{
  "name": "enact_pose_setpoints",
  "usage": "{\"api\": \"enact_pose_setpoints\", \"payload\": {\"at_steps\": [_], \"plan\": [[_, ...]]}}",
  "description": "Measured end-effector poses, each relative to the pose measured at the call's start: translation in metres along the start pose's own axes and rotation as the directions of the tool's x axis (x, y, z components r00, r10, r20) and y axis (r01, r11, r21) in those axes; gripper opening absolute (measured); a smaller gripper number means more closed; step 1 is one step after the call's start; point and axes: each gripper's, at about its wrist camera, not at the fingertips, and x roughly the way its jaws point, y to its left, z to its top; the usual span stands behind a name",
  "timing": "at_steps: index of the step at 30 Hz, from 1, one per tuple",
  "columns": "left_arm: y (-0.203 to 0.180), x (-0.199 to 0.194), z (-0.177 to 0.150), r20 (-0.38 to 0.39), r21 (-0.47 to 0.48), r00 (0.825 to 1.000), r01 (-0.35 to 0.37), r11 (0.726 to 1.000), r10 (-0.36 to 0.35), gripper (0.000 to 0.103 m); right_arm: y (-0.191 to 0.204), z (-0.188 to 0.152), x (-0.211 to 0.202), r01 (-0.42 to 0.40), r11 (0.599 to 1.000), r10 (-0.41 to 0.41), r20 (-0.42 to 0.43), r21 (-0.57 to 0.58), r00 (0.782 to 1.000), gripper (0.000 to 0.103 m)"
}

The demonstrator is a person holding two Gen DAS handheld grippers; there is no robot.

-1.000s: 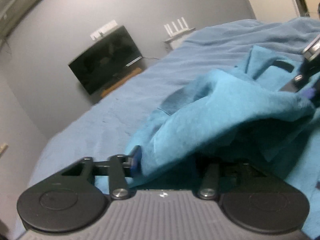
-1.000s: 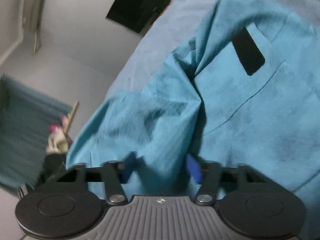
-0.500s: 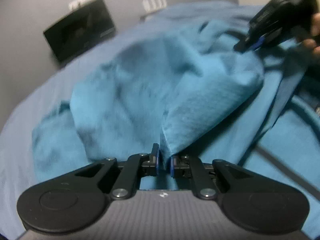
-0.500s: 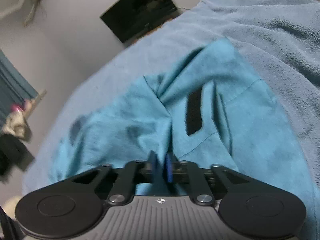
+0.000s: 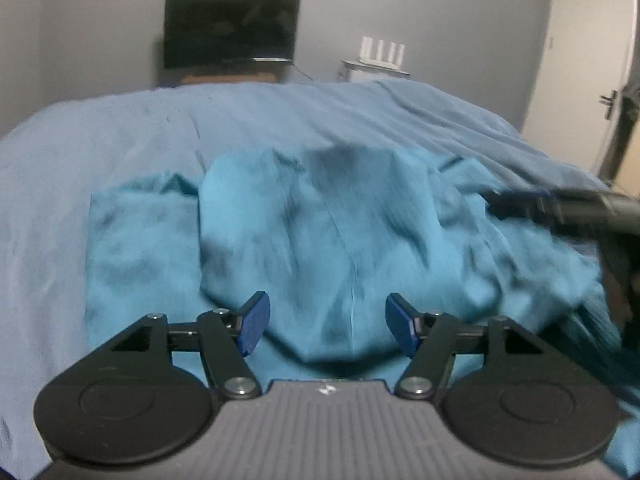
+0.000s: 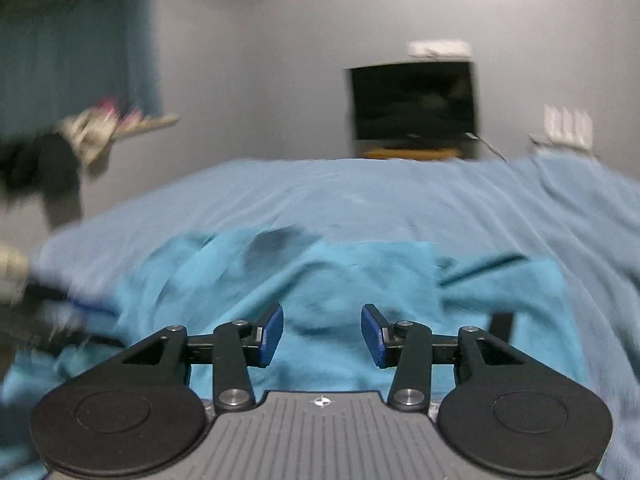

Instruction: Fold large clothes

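A large teal garment (image 5: 328, 232) lies rumpled on the blue bed cover (image 5: 120, 136); it also shows in the right wrist view (image 6: 360, 280). My left gripper (image 5: 328, 322) is open and empty, just above the garment's near edge. My right gripper (image 6: 322, 334) is open and empty over the garment. The right gripper also shows, blurred, at the right edge of the left wrist view (image 5: 560, 204). The left gripper shows blurred at the left of the right wrist view (image 6: 52, 316).
A dark TV (image 5: 232, 28) stands against the grey wall beyond the bed. A white router (image 5: 380, 52) sits on a small stand. A white door (image 5: 588, 60) is at the far right. Clothes hang by a curtain (image 6: 76, 132) at the left.
Both grippers were shut on folds of the teal garment half a second ago. Both have opened and let it go, and the garment has dropped onto the bed. Both cameras now face the TV wall.
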Motion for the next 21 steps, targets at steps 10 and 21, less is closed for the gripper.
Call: {"api": "enact_pose_setpoints", "payload": {"at_steps": [10, 21], "plan": [[-0.019, 0.075, 0.004, -0.073, -0.015, 0.995, -0.064, 0.998, 0.063, 0.063, 0.001, -0.036, 0.051, 0.036, 0.989, -0.07, -0.244, -0.141, 0.967, 0.045], [0.0, 0.071, -0.043, -0.062, -0.025, 0.992, -0.109, 0.994, 0.107, 0.063, -0.009, -0.021, 0.034, 0.054, 0.993, -0.069, -0.143, -0.104, 0.987, 0.045]]}}
